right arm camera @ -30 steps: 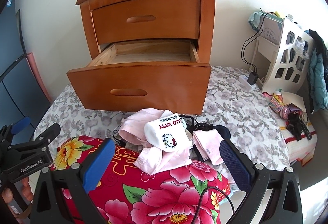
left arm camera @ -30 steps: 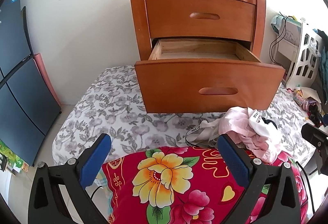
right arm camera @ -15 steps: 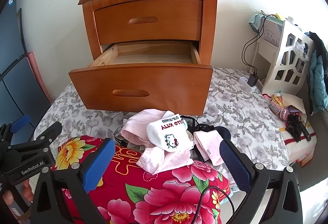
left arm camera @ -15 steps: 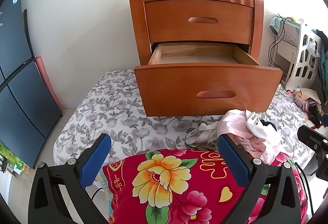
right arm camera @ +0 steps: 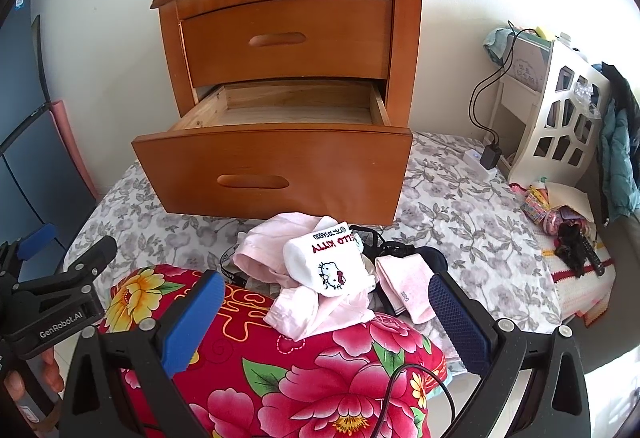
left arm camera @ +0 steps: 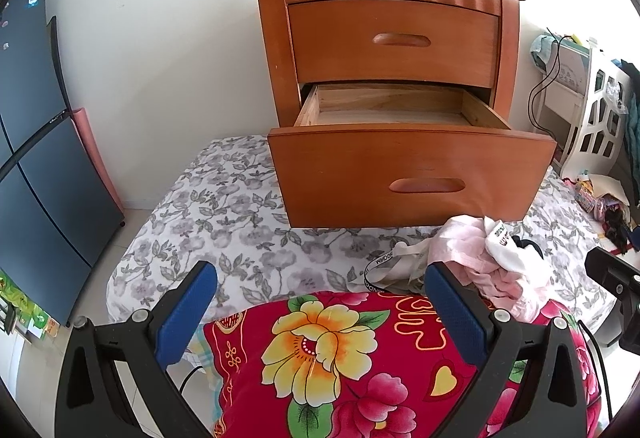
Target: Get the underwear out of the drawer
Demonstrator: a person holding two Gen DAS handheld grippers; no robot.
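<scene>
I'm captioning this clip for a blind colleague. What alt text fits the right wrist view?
A wooden nightstand stands on a floral bedsheet, its lower drawer pulled open with no clothes visible inside. In front, pink and white underwear lies heaped by a red floral pillow, between the open right gripper fingers.

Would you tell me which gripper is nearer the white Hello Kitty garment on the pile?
Right. The right gripper sits directly before the white Hello Kitty garment; the left gripper is off to its left, with the garment beyond its right finger.
</scene>
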